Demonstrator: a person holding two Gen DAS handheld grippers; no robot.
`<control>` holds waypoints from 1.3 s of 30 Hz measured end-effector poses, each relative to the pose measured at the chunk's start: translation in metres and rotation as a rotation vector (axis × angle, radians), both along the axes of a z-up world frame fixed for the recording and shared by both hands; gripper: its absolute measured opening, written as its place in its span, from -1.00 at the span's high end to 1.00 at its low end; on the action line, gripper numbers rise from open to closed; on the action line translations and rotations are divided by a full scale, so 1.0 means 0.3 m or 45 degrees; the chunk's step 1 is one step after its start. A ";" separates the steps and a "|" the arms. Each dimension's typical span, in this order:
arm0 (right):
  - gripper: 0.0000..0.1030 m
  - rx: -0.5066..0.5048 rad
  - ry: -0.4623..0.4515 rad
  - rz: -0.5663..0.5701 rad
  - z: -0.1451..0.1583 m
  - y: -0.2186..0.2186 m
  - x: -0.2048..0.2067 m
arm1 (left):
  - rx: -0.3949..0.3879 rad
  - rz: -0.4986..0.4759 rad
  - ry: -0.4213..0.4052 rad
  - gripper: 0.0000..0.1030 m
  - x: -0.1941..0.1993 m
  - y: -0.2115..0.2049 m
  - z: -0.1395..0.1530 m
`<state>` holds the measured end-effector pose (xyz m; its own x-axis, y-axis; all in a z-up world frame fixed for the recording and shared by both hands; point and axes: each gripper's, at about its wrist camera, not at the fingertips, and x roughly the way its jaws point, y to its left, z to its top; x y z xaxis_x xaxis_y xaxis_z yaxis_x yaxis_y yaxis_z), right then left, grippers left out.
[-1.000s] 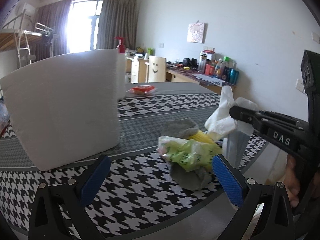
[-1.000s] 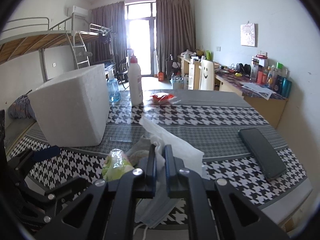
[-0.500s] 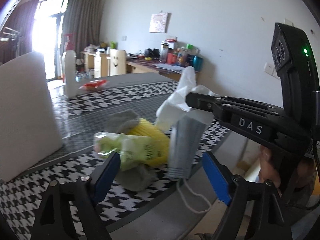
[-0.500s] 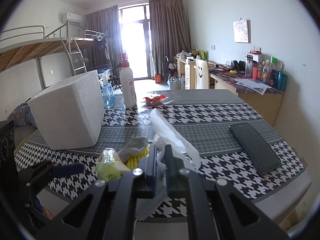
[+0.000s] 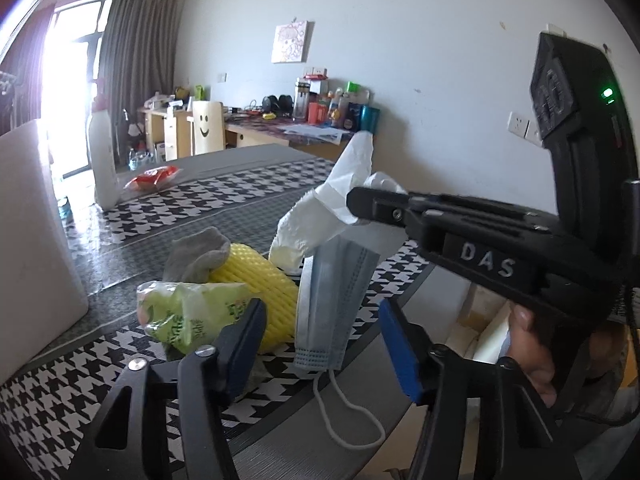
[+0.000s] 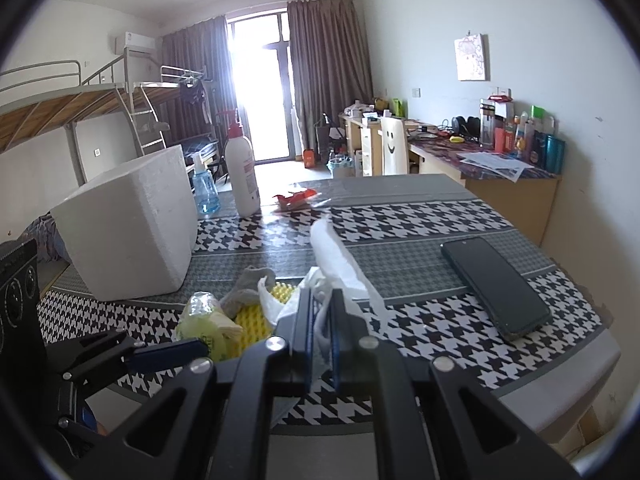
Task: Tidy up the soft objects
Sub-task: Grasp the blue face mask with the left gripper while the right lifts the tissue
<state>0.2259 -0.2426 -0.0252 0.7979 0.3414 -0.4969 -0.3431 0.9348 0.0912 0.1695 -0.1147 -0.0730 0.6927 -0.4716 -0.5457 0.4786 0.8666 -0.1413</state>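
Tissue (image 5: 336,208) and a blue face mask (image 5: 334,300) hang from the right gripper (image 6: 320,320), whose jaws are pressed nearly together on them; in the left wrist view they fill the centre of the frame, the mask's ear loop (image 5: 352,420) dangling below the table edge (image 5: 304,432). Compared with a second ago, the pair sits higher and clear of the pile, where before the mask lay lower against the tabletop. The left gripper (image 5: 320,344) has its blue-padded jaws spread wide and holds nothing; the mask now hangs between them, whereas earlier they framed the green plastic bag (image 5: 188,316). That bag, the yellow foam net (image 5: 256,284) and a grey sock (image 5: 196,256) stay heaped at centre left. In the right wrist view, the white foam box (image 6: 128,224) stands at left, a lotion bottle (image 6: 240,176) behind it, and a phone (image 6: 496,284) lies at right.
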 end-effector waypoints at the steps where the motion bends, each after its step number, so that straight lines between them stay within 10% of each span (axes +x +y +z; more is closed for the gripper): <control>1: 0.81 0.004 -0.002 -0.002 0.000 -0.005 -0.002 | 0.009 -0.007 0.006 -0.04 0.006 -0.007 -0.003; 14: 0.81 0.034 0.015 -0.023 -0.023 -0.055 -0.018 | 0.083 0.005 0.059 -0.01 0.074 -0.063 -0.046; 25: 0.80 0.048 0.029 -0.044 -0.032 -0.084 -0.021 | 0.116 0.004 0.085 0.81 0.071 -0.077 -0.060; 39: 0.81 0.061 0.004 -0.084 -0.014 -0.105 -0.026 | 0.076 0.000 0.007 0.83 -0.040 0.023 0.017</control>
<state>0.2181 -0.2739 -0.0294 0.8178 0.3114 -0.4840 -0.2802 0.9500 0.1378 0.1575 -0.1078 -0.0680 0.6894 -0.4384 -0.5767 0.4782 0.8734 -0.0924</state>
